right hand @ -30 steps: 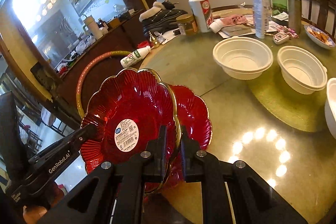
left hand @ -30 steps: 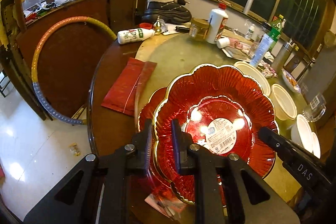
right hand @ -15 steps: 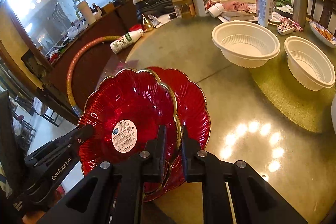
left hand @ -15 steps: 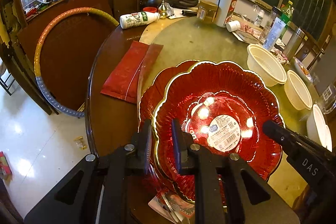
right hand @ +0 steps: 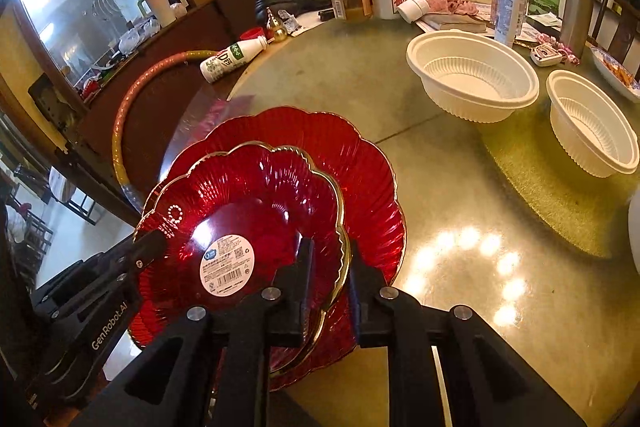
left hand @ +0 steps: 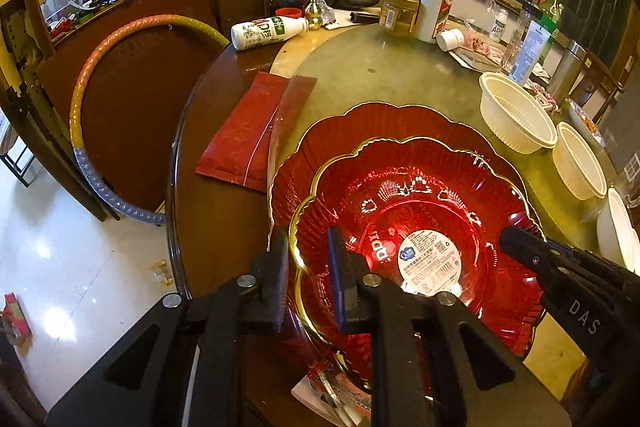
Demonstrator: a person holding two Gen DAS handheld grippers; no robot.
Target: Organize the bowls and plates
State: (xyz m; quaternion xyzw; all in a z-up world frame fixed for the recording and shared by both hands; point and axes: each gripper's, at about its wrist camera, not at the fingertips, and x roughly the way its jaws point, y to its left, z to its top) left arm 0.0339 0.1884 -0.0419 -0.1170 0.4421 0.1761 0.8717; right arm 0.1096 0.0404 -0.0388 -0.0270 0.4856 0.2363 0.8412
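Observation:
A red scalloped plate with a gold rim and a white label [left hand: 420, 227] [right hand: 248, 211] is held just above a second, larger red plate [left hand: 360, 131] [right hand: 360, 167] lying on the round table. My left gripper [left hand: 308, 259] is shut on the upper plate's near-left rim. My right gripper [right hand: 326, 259] is shut on its opposite rim; it also shows at the right of the left wrist view [left hand: 560, 275]. Two white ribbed bowls [right hand: 472, 75] [right hand: 592, 131] stand further right on the table, also in the left wrist view [left hand: 516, 115] [left hand: 580, 159].
A red packet [left hand: 252, 131] lies left of the plates. A lying white bottle [left hand: 264, 31], a jar [left hand: 398, 11], a tall white bottle [left hand: 434, 3] and other clutter line the far side. A hoop [left hand: 104, 107] leans beside the table edge.
The held plate has come down and levelled out over the lower red plate; both grippers keep their grip on its rim.

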